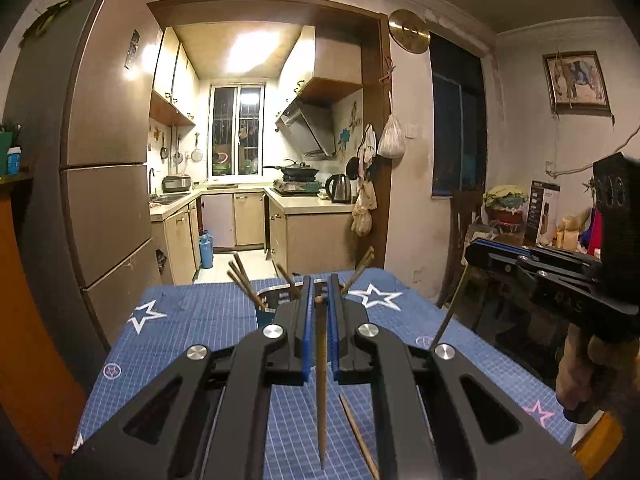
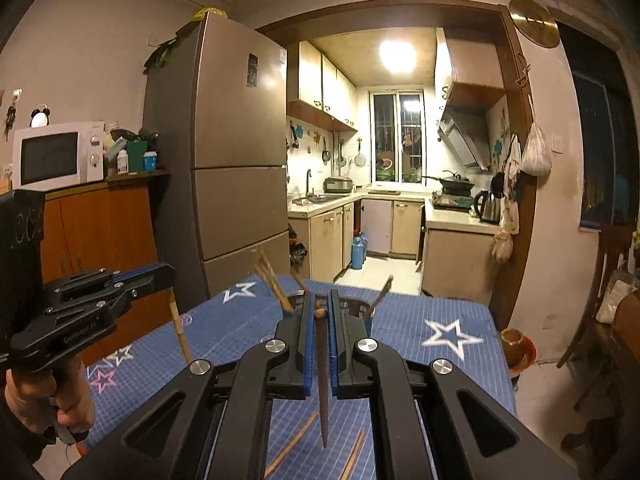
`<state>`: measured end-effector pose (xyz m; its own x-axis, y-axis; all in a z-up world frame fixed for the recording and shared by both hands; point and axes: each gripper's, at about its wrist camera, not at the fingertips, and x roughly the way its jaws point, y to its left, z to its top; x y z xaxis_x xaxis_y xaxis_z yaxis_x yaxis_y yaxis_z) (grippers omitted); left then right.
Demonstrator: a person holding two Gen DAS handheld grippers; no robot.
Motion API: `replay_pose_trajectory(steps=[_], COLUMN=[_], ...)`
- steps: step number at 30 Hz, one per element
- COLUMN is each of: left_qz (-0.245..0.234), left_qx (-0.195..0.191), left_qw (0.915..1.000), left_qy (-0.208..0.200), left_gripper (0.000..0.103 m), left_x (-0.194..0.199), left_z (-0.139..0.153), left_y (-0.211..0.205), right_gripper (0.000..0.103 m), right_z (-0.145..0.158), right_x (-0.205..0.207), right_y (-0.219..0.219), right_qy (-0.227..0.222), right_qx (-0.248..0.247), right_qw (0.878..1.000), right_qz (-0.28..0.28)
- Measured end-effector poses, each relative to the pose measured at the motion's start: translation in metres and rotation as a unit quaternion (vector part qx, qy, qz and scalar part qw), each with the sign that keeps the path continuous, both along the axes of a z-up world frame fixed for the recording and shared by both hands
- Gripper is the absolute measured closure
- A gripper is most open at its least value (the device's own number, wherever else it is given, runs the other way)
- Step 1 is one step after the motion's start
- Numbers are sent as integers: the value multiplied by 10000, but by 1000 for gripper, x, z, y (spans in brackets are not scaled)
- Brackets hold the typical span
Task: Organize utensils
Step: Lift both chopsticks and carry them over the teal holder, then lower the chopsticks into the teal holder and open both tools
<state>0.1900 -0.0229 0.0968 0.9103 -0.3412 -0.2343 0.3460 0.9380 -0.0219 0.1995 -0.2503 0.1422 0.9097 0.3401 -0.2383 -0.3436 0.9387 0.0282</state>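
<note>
My left gripper (image 1: 320, 282) is shut on a wooden chopstick (image 1: 321, 380) that hangs point-down above the blue star tablecloth (image 1: 192, 320). My right gripper (image 2: 320, 298) is shut on a darker chopstick (image 2: 322, 392), also point-down. Each gripper shows in the other's view: the right one (image 1: 480, 248) with its chopstick (image 1: 450, 312), the left one (image 2: 164, 270) with its chopstick (image 2: 179, 328). A utensil holder (image 1: 266, 312) with several chopsticks stands on the table just beyond both grippers' fingertips; it also shows in the right wrist view (image 2: 360, 310).
Loose chopsticks lie on the tablecloth under the grippers (image 1: 358, 436) (image 2: 292, 446). A tall fridge (image 2: 236, 152) stands left of the table, a kitchen doorway behind it. A chair (image 2: 600, 288) and a small bowl (image 2: 516, 344) are at the right.
</note>
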Motion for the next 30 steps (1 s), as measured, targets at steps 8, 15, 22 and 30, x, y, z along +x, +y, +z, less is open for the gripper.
replay_pose_trajectory(steps=[8,15,22,30], left_qz=[174,306,417,625], left_qx=[-95,-88,-103,-302], left_qw=[9996,9986,9975,9952], left_qy=[-219,-419,-563,-690], left_gripper=[98,98,98,98], left_x=[28,55,87,125], left_z=[52,92,123,148], left_y=[-1,-7,-15,-5], right_gripper=[96,96,96,96], right_z=[51,89,121,142], right_x=[37,72,109,152], right_y=[-3,1,3,2], right_qy=[-55,-76,-99,-100], right_qx=[155,129,171,208], right_qw=[9999,9999,9998,9997], right_qz=[40,10,0,-67])
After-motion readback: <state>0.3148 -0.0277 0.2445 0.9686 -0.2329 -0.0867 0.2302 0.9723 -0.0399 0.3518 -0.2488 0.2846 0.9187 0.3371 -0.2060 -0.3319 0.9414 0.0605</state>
